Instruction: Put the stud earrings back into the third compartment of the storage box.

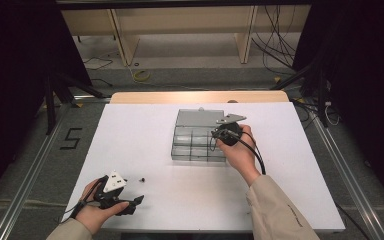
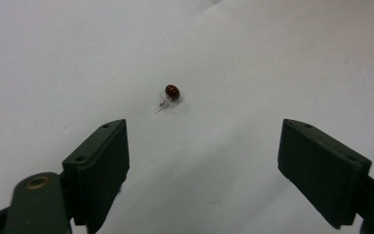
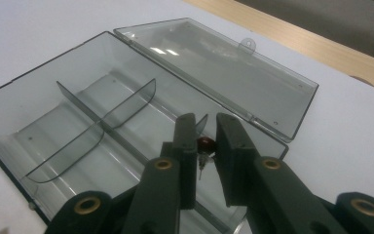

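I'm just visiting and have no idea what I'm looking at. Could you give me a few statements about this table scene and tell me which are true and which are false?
1. The clear plastic box has its lid open. True.
2. The right gripper holds nothing. False: a small dark red bead on a pin sits between its jaws, over the box.
3. The left gripper is open. True.
4. A second red bead lies inside the box. False: it lies on the white table, ahead of the left gripper.
5. The box has dividers inside. True.
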The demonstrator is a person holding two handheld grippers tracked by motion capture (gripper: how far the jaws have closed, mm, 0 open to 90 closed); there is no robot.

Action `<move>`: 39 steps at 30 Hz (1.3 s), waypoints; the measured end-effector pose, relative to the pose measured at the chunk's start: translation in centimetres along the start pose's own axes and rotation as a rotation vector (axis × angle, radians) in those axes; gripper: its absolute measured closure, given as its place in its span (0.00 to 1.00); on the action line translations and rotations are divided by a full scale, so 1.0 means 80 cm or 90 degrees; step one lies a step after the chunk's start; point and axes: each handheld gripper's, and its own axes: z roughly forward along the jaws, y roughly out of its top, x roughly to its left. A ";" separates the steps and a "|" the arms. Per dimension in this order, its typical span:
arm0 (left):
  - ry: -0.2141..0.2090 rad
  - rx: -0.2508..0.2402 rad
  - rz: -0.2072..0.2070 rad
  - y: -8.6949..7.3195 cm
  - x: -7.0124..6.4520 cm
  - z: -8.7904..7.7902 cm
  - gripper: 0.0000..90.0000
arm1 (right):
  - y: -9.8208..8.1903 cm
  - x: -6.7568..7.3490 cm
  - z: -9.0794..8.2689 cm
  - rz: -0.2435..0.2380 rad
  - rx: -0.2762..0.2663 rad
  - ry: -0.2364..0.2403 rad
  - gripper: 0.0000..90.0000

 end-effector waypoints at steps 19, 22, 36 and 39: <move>0.002 -0.001 0.001 0.000 -0.001 0.000 0.21 | 0.016 0.033 -0.006 -0.028 -0.030 0.050 0.67; 0.002 -0.001 0.004 0.000 -0.001 0.001 0.21 | 0.020 0.060 -0.003 -0.048 -0.039 0.096 0.63; -0.001 0.003 0.005 0.000 -0.001 0.000 0.20 | 0.034 0.158 0.025 -0.123 -0.055 0.242 0.57; -0.001 0.002 0.003 0.000 0.000 0.000 0.20 | 0.035 0.176 0.034 -0.135 -0.046 0.257 0.57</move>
